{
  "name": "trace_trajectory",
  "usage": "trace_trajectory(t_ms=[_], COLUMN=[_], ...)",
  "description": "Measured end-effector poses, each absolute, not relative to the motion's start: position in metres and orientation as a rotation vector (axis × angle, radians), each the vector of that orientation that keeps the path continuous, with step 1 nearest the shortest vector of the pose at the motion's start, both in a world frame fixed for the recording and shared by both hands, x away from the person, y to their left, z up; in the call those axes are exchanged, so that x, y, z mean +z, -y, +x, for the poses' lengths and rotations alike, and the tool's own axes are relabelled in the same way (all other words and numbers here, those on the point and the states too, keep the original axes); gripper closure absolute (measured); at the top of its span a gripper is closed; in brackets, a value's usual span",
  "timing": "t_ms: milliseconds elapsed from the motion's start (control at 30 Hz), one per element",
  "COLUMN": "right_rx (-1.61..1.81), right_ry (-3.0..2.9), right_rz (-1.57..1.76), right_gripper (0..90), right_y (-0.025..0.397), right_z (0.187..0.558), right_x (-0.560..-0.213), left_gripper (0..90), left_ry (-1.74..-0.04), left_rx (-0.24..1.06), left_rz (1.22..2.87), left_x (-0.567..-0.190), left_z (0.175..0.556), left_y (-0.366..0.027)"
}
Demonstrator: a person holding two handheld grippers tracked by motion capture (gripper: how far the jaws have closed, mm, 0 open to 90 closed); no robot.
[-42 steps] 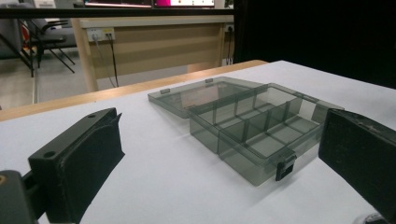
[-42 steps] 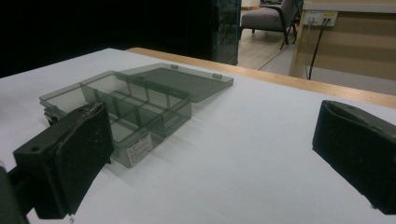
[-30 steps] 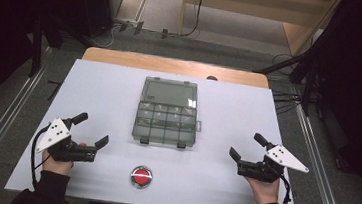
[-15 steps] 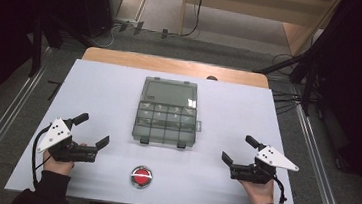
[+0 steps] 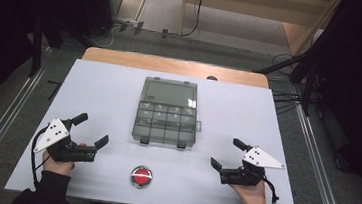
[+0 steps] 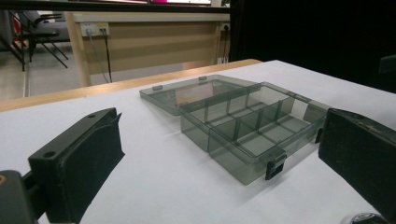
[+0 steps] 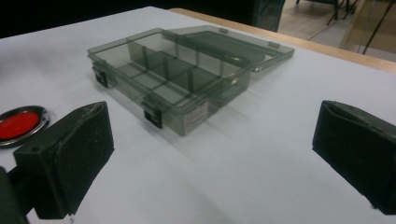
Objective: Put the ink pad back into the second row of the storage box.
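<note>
The smoky clear compartment box (image 5: 168,113) lay on the white worktop (image 5: 95,88) between and ahead of both tongs, lid folded flat behind it, compartments apparently empty. The left tongs (image 5: 91,129) and right tongs (image 5: 225,152) were spread wide, gripping nothing, each well apart from the box. It looked light, stiff and slick, thin-walled plastic liable to skid when pushed; the side walls or the front rim by the two dark latches (image 7: 154,117) seemed the surest holds. Open worktop surrounded it; a red button (image 5: 141,175) sat between the tongs, nearer the person.
</note>
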State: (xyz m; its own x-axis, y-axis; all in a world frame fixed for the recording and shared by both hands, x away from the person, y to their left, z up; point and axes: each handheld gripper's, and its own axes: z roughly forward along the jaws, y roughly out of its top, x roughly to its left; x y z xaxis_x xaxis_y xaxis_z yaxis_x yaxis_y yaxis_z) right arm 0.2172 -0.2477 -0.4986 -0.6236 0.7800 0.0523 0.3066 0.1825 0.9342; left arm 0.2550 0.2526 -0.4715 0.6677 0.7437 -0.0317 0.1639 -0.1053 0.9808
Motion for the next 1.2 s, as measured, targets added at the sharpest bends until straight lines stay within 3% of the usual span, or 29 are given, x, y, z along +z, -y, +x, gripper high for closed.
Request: trace_trajectory(t_ms=[1200], right_rx=[1.413], right_ry=[-2.324], right_rz=[0.841], right_gripper=[0.0], right_y=[0.165], right_z=[0.219], right_x=[-0.502], left_gripper=[0.0], left_ry=[-0.749], left_rx=[0.566], left_rz=[1.641], left_x=[-0.472], left_z=[0.257], left_y=[-0.251])
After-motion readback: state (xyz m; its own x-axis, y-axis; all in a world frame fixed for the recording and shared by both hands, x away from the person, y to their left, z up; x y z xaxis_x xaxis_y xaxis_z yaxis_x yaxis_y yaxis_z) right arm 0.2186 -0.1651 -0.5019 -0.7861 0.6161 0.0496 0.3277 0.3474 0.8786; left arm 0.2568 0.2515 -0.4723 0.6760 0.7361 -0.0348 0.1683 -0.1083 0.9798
